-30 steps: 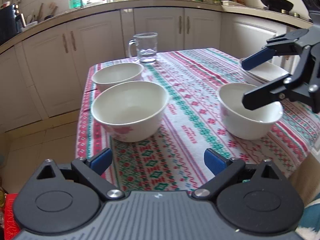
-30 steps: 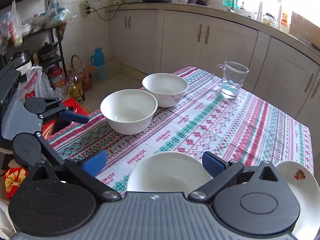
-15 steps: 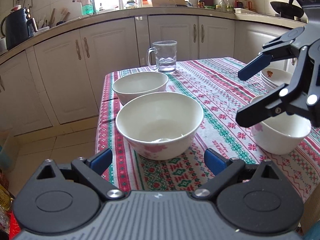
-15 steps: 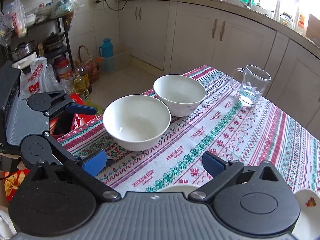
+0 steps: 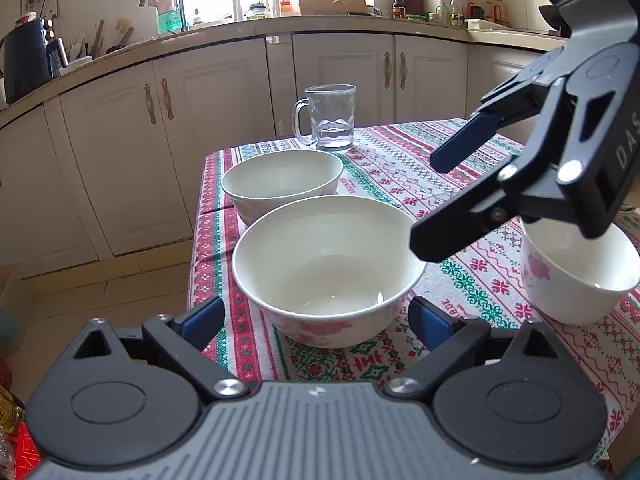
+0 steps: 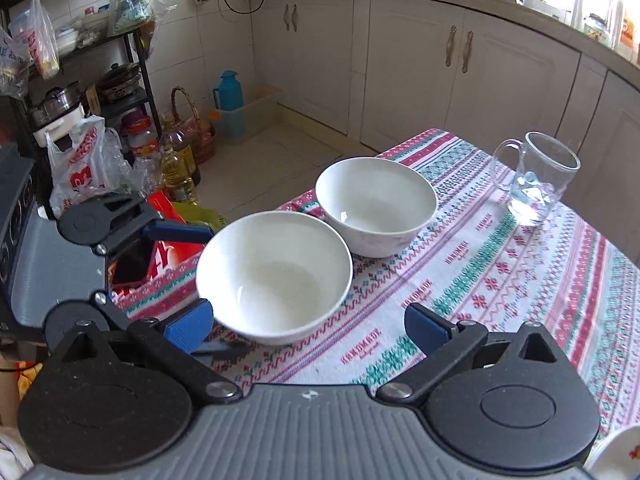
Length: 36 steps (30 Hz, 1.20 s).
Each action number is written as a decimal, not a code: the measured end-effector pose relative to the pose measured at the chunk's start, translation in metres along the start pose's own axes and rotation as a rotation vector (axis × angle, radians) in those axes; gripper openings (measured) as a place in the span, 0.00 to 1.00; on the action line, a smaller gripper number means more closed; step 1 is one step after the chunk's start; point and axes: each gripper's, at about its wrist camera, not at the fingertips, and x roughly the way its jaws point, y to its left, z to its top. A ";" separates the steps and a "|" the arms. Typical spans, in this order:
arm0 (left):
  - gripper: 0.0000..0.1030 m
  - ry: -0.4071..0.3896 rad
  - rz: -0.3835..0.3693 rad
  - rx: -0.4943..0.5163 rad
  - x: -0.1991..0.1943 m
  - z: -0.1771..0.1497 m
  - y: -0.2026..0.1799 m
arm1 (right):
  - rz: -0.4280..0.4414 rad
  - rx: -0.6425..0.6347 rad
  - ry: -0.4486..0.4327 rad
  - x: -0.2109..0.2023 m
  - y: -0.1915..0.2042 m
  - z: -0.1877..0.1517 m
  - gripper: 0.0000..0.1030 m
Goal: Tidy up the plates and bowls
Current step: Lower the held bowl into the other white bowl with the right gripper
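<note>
The left hand-held gripper (image 5: 316, 318) has its jaws spread wide, a blue pad on either side of the nearest bowl (image 5: 329, 266). The pads stand just beside the bowl's lower wall without clearly pressing on it; whether they touch cannot be told. The right hand-held gripper (image 6: 308, 328) is also spread wide and holds nothing. In the left wrist view it reaches in from the right, above the near bowl's right rim, with its fingers pointing left and downward. In its own view its left pad sits just beside that same bowl's wall, while its right pad is over bare cloth.

The nearest bowl stands upright, mouth up, near the edge of the surface (image 5: 472, 288), which is covered with a red, green and white patterned cloth. It is round, so it has no long axis to speak of. A second bowl (image 5: 282, 180) stands upright just behind it, almost touching. A third, smaller bowl (image 5: 580, 276) with a pink flower print stands upright to the right, partly hidden behind the right hand-held gripper. A glass mug (image 5: 330, 118) stands farther back, its handle turned left. Pale kitchen cabinets (image 5: 224, 120) lie beyond the surface.
</note>
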 end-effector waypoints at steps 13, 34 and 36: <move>0.95 -0.013 -0.041 -0.016 0.008 0.002 0.004 | 0.079 -0.002 0.054 0.037 -0.005 0.017 0.99; 0.91 -0.029 -0.070 0.009 0.008 0.003 0.004 | 0.143 0.025 0.081 0.056 -0.011 0.026 0.81; 0.91 -0.030 -0.071 0.012 0.009 0.003 0.004 | 0.157 0.044 0.082 0.056 -0.013 0.027 0.81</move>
